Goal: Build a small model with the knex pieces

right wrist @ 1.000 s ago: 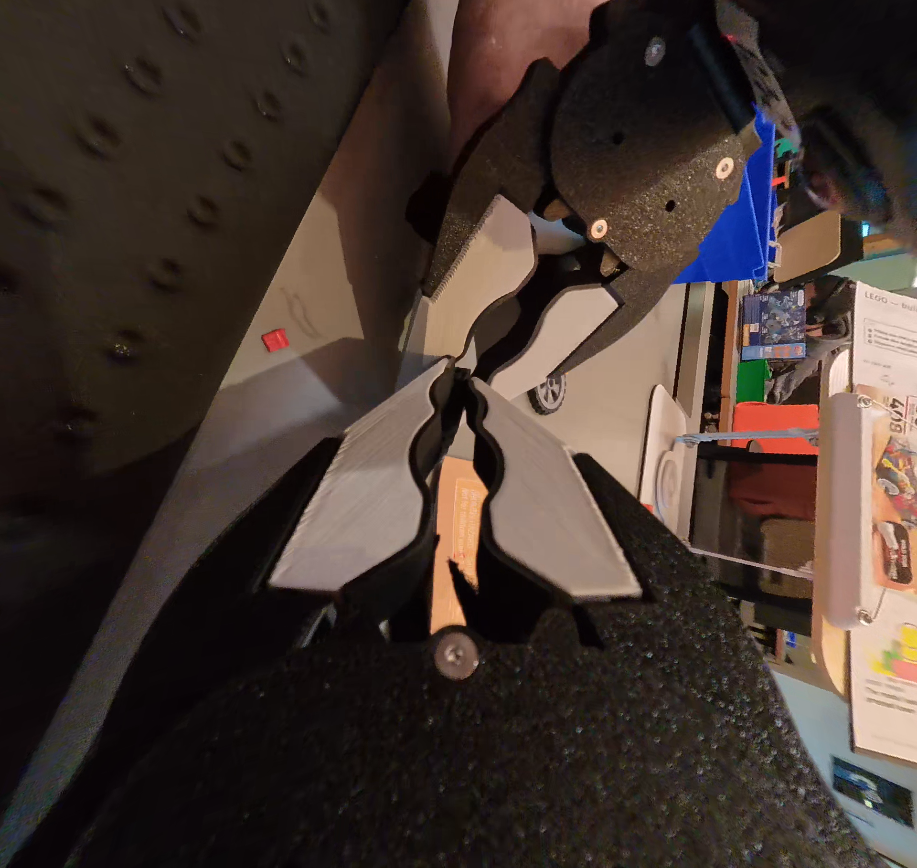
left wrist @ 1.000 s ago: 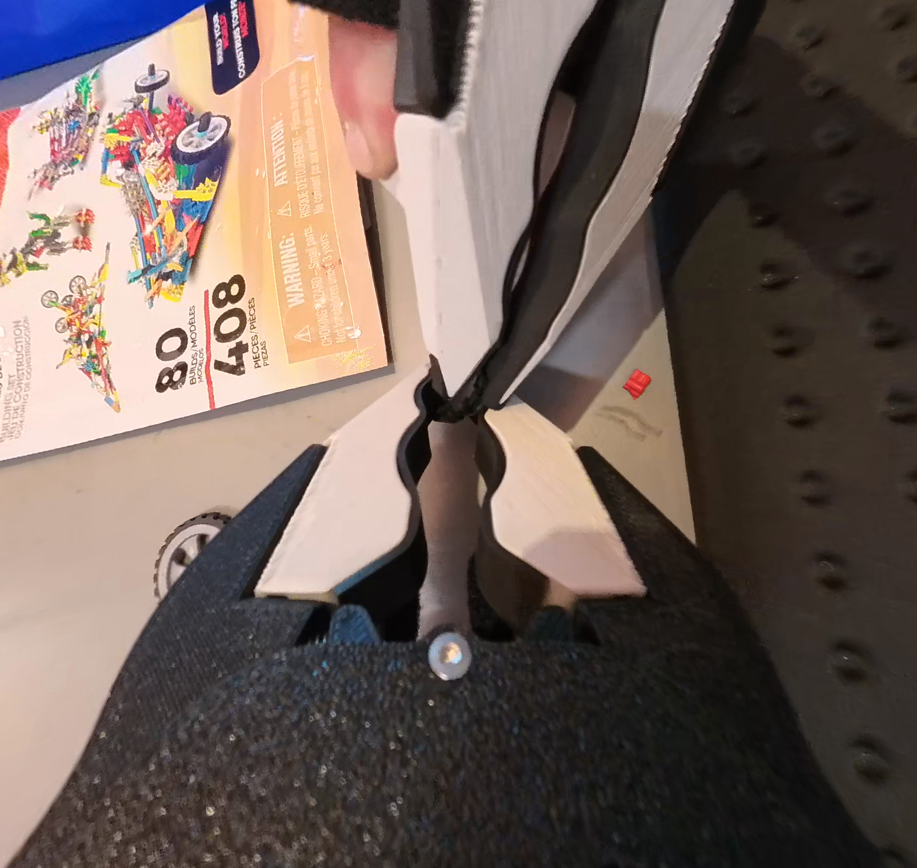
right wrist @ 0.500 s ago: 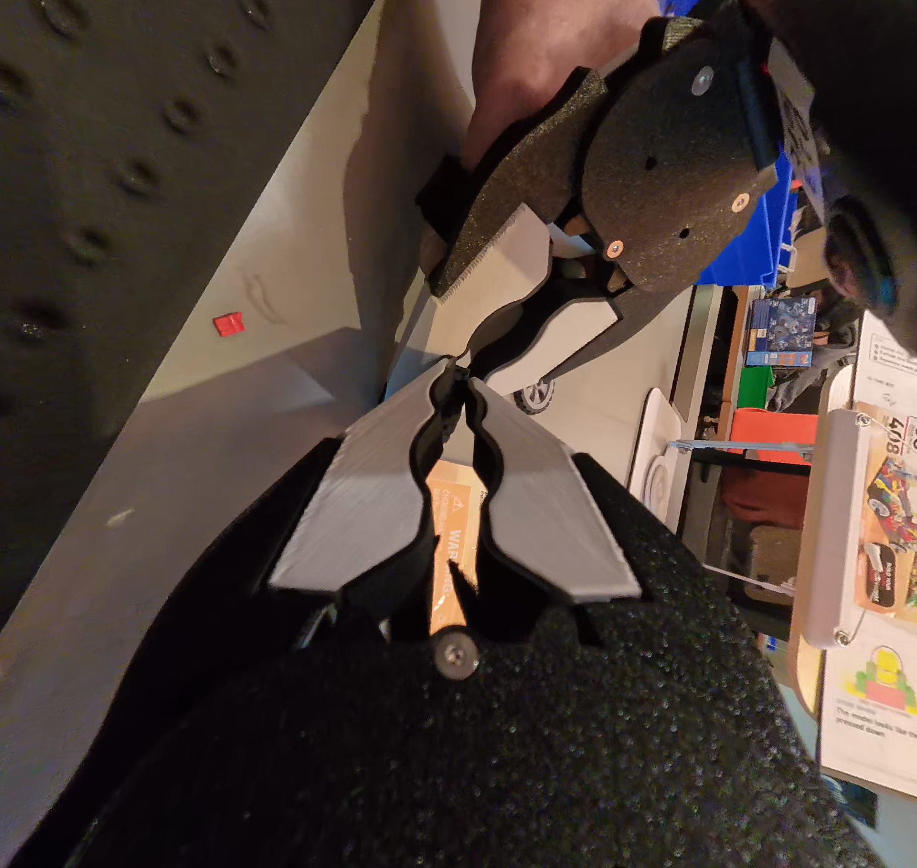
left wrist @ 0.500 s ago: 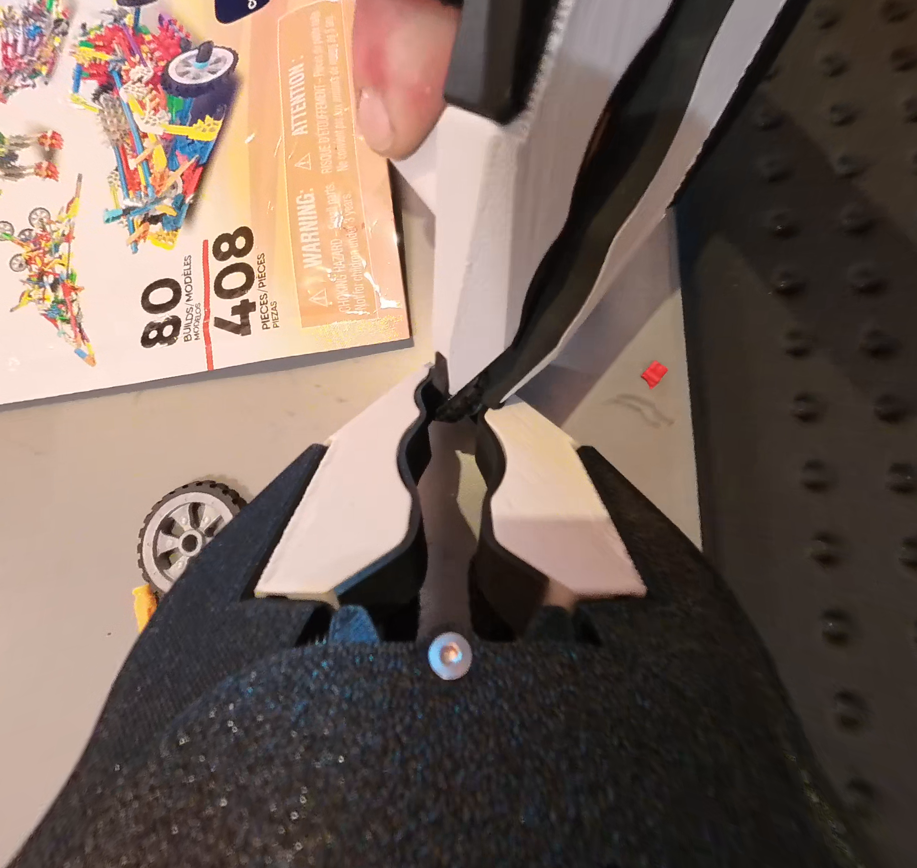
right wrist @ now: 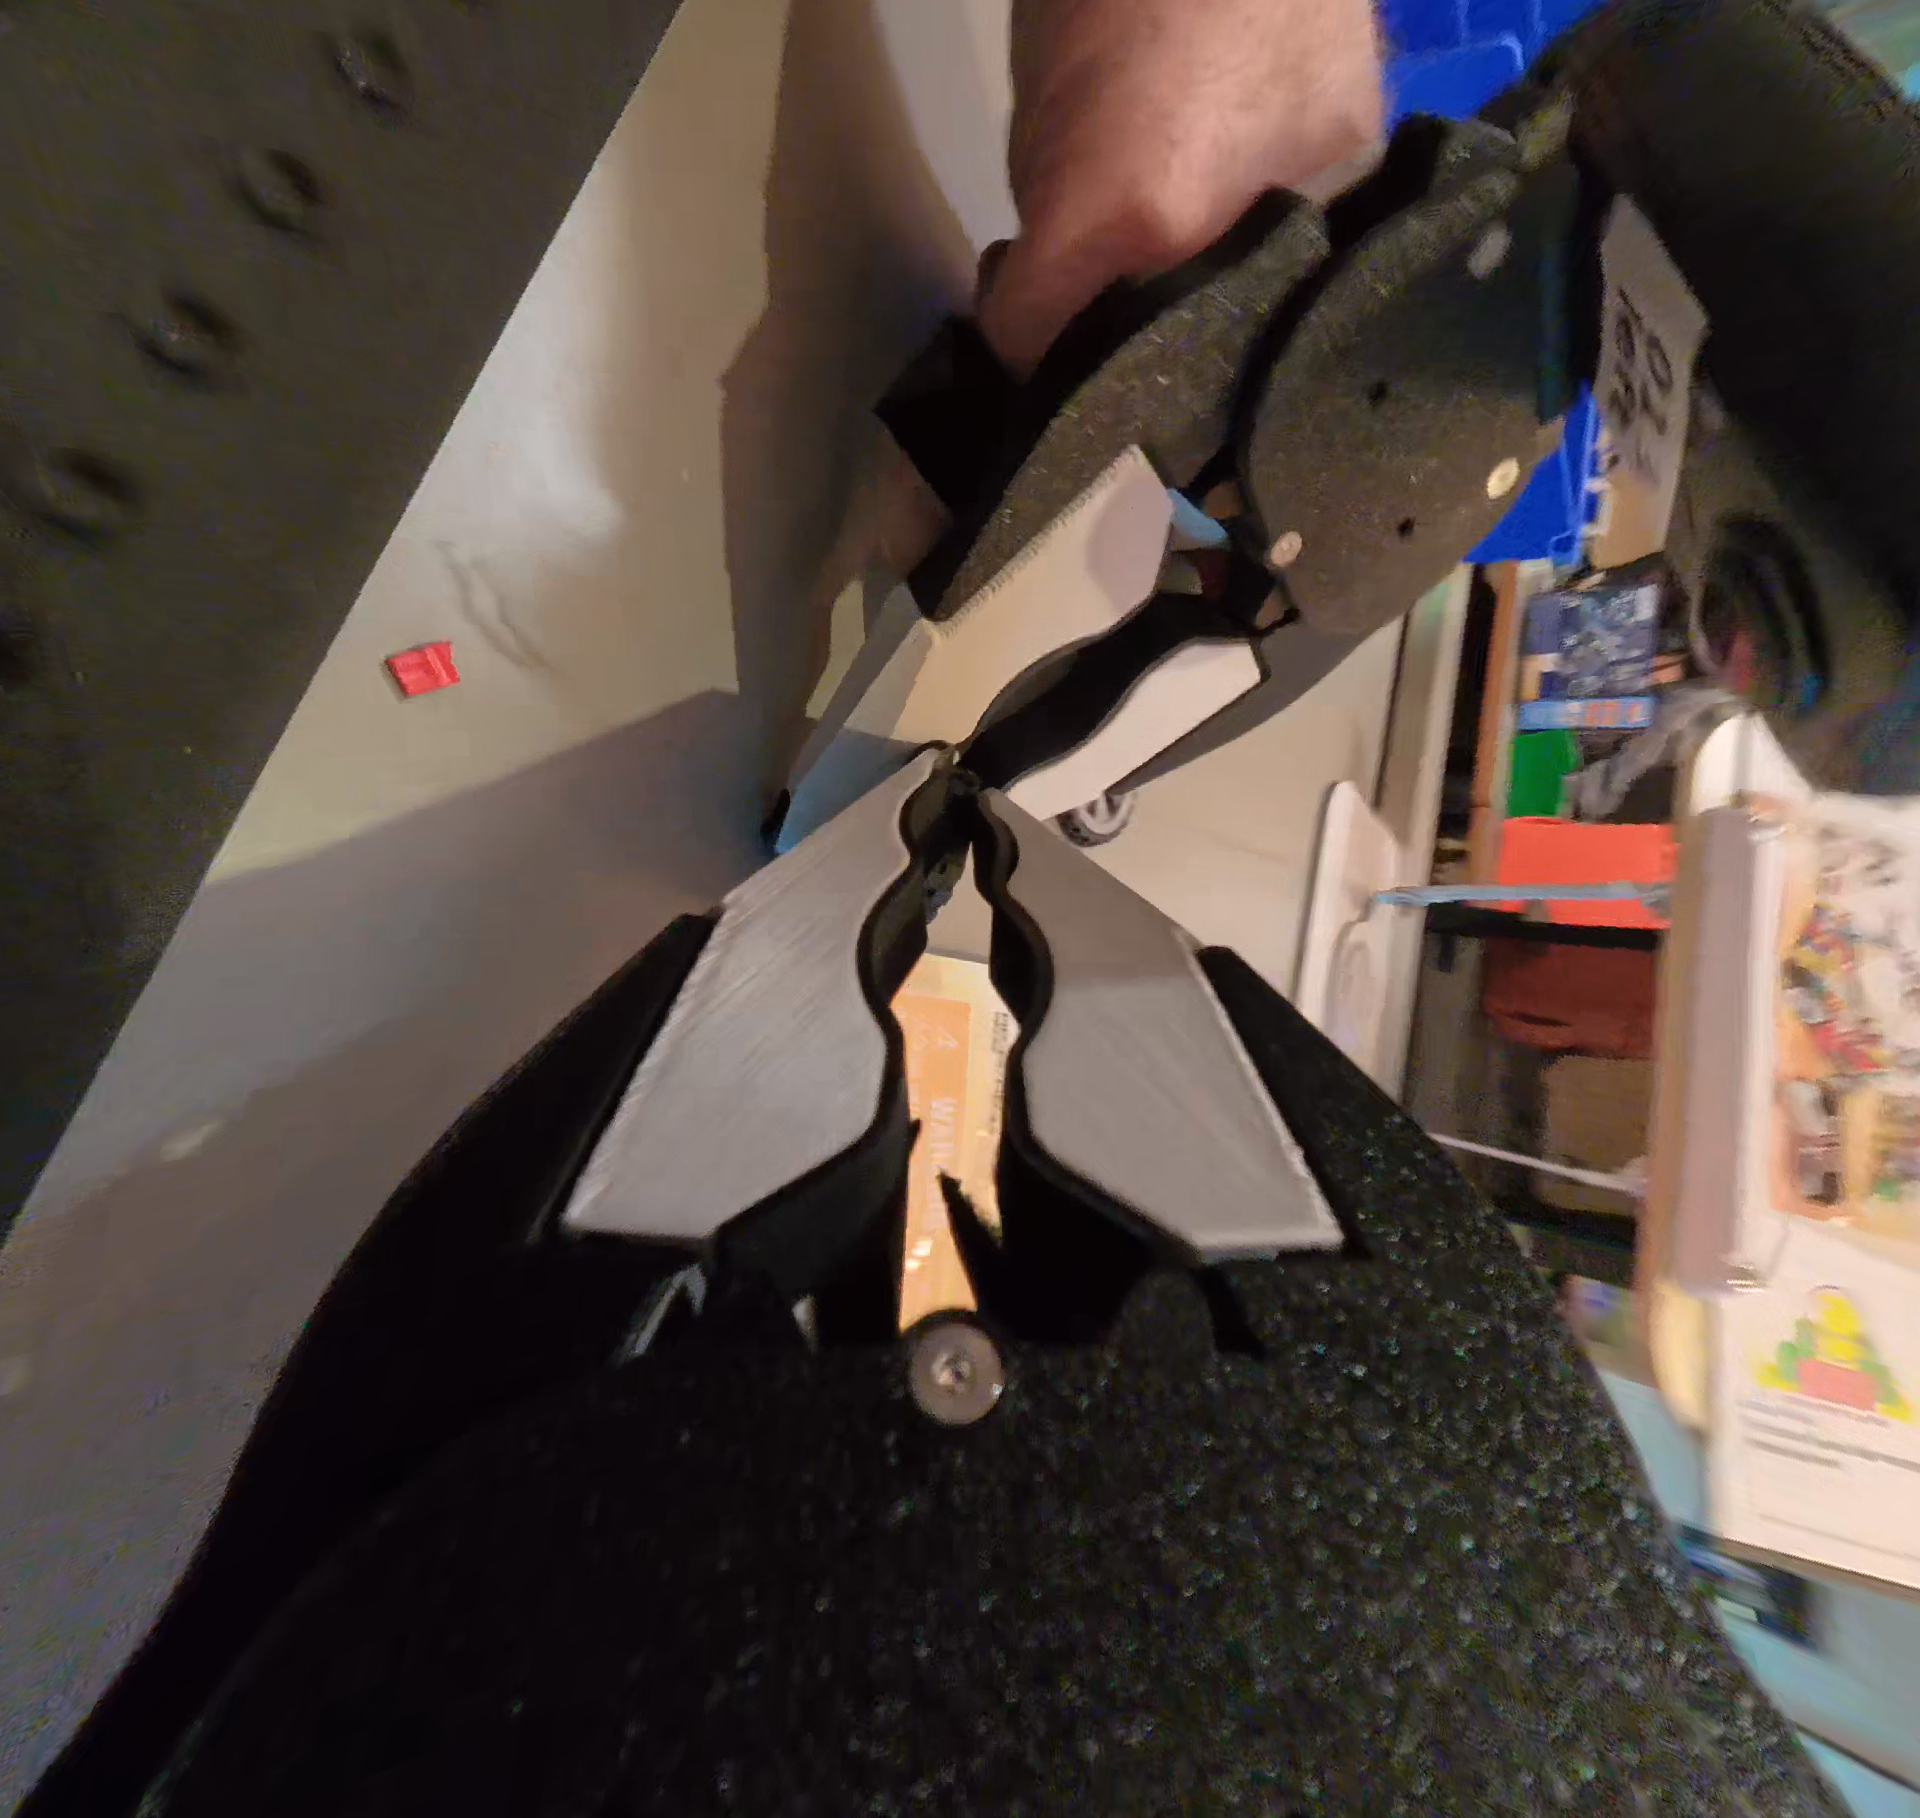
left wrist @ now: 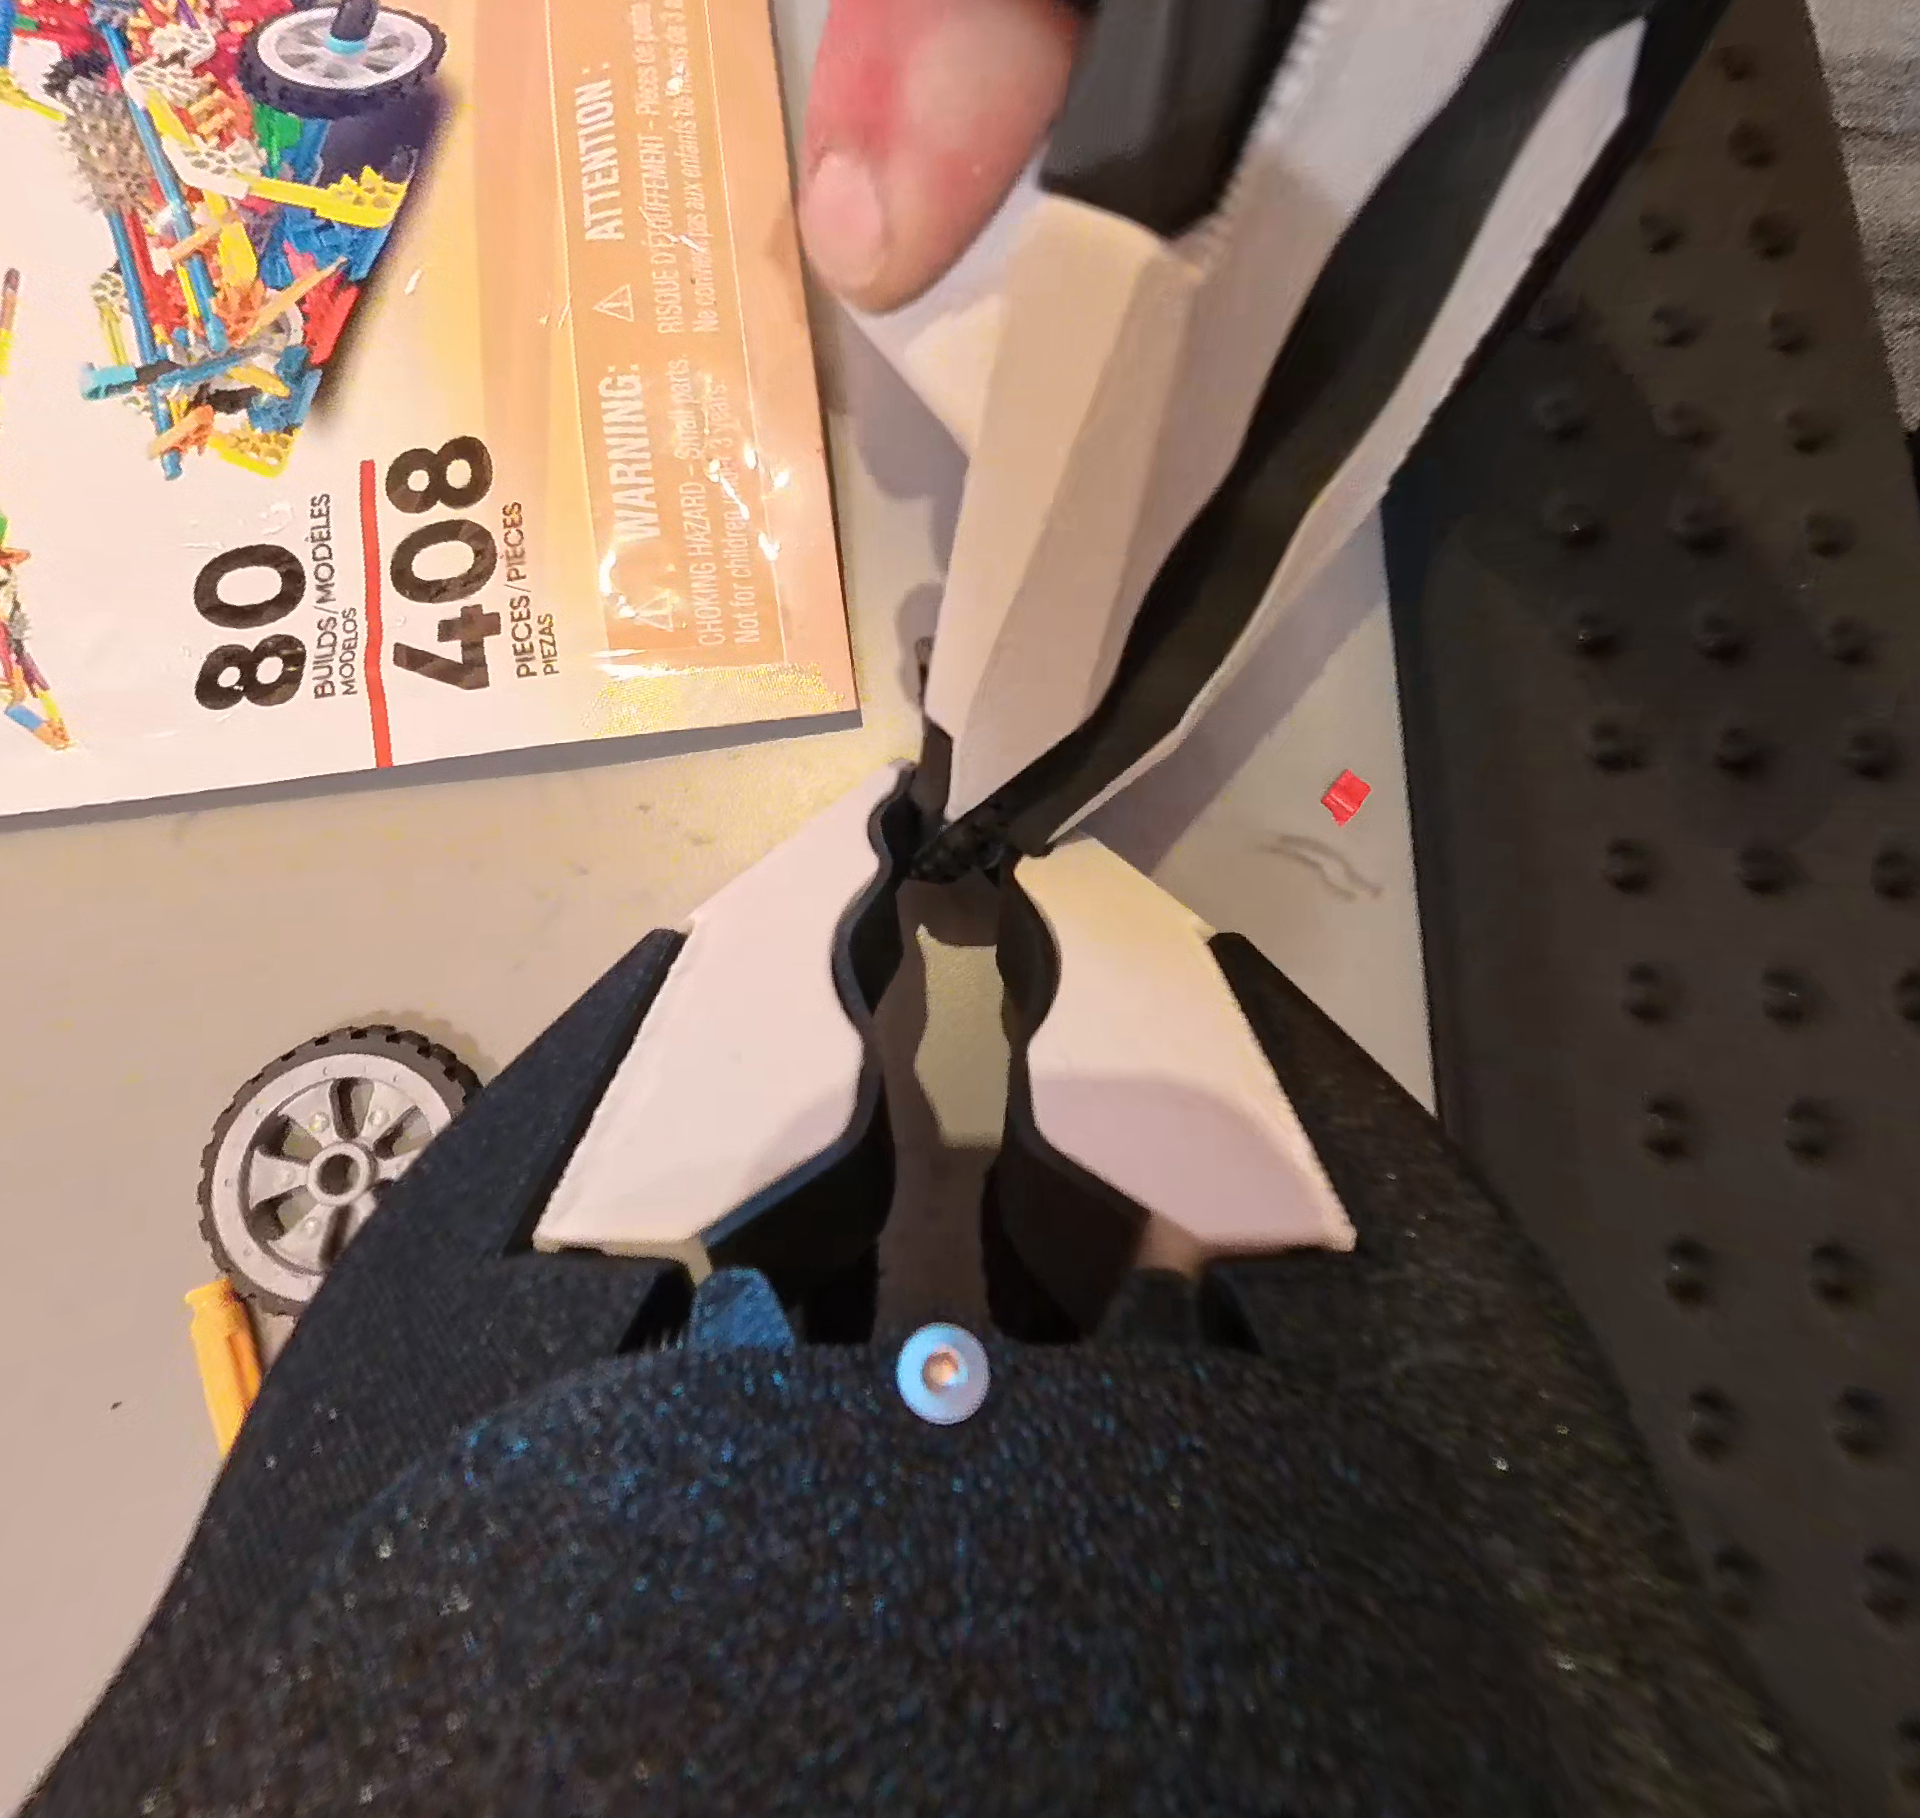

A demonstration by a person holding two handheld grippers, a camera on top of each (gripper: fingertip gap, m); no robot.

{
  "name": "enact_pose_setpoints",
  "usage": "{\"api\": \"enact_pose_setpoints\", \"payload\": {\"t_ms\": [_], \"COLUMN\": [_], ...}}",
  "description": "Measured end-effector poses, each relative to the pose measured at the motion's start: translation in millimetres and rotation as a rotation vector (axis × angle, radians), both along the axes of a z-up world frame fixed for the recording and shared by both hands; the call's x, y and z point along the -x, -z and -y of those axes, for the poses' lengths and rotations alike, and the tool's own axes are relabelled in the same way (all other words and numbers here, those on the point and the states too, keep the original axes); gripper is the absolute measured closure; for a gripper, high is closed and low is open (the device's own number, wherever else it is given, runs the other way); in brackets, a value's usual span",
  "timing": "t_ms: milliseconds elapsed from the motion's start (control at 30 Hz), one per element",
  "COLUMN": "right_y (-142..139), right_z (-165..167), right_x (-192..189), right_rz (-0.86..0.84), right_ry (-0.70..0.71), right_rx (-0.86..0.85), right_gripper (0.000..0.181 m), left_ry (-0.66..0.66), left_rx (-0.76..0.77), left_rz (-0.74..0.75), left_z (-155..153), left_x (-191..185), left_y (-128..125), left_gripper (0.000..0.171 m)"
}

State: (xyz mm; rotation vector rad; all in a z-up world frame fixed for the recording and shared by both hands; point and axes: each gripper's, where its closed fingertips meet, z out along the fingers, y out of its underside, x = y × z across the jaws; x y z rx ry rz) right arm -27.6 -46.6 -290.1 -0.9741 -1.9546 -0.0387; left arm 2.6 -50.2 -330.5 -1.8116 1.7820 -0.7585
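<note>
My left gripper (left wrist: pixel 956 823) and my right gripper (right wrist: pixel 954 789) meet tip to tip above a pale table (left wrist: pixel 468 937). A small black knobbly piece (right wrist: pixel 943 849) sits between the right fingers. Its end (left wrist: pixel 961 849) shows between the left fingers too. Both grippers are shut on it. In the left wrist view the right gripper's white fingers (left wrist: pixel 1049 542) come down from the top, with a thumb (left wrist: pixel 914 127) on them. In the right wrist view the left gripper (right wrist: pixel 971 745) comes in from the upper right, held by a hand (right wrist: pixel 1164 106).
A printed construction-toy box (left wrist: pixel 416 366) lies at the left. A grey toy wheel (left wrist: pixel 312 1176) and a yellow piece (left wrist: pixel 223 1353) lie near the left gripper. A small red piece (left wrist: pixel 1345 797) lies beside a black studded mat (left wrist: pixel 1714 833). A blue bin (right wrist: pixel 1475 23) and shelves stand behind. My right fingertips sit around 5 centimeters from my left ones.
Both grippers stay shut and tip to tip. The pair has shifted over the table: the wheel and yellow piece have come into the left wrist view and the box looks nearer.
</note>
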Motion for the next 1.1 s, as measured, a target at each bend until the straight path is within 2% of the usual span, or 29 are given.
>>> {"api": "enact_pose_setpoints", "payload": {"t_ms": [300, 433, 467, 500, 633, 833, 1000, 1100], "right_y": [0.6, 1.0, 4.2, 8.1, 7.0, 7.0, 6.9, 7.0], "right_z": [1.7, 3.5, 6.7, 9.9, 1.5, 0.1, 0.6, -0.7], "right_x": [-2.6, -4.7, -6.2, -8.0, -9.5, -9.9, -9.8, -10.6], "right_rz": [-0.137, -0.146, -0.127, -0.105, -0.132, -0.137, -0.154, -0.171], "right_ry": [0.037, 0.034, 0.030, 0.027, 0.057, 0.068, 0.061, 0.059], "right_rx": [0.422, 0.486, 0.531, 0.579, 0.578, 0.577, 0.591, 0.614], "right_gripper": [0.176, 0.176, 0.172, 0.148, 0.166, 0.167, 0.170, 0.171], "left_ry": [0.014, 0.030, 0.030, 0.029, 0.033, 0.028, 0.041, 0.036], "left_rx": [-0.039, -0.065, -0.067, -0.062, -0.071, -0.059, -0.148, -0.152], "left_rz": [-0.012, -0.018, -0.019, -0.017, -0.020, -0.009, -0.022, -0.015], "left_z": [0.2, 0.7, 0.8, 0.5, 0.3, -0.2, -2.4, -3.1], "left_x": [-1.2, -1.5, -1.5, -1.2, -2.0, -2.2, -2.1, -1.3], "left_y": [-0.1, 0.0, -0.1, 0.1, 0.2, 0.0, 0.0, -2.0], "left_gripper": [0.164, 0.164, 0.164, 0.164, 0.164, 0.164, 0.162, 0.160]}}
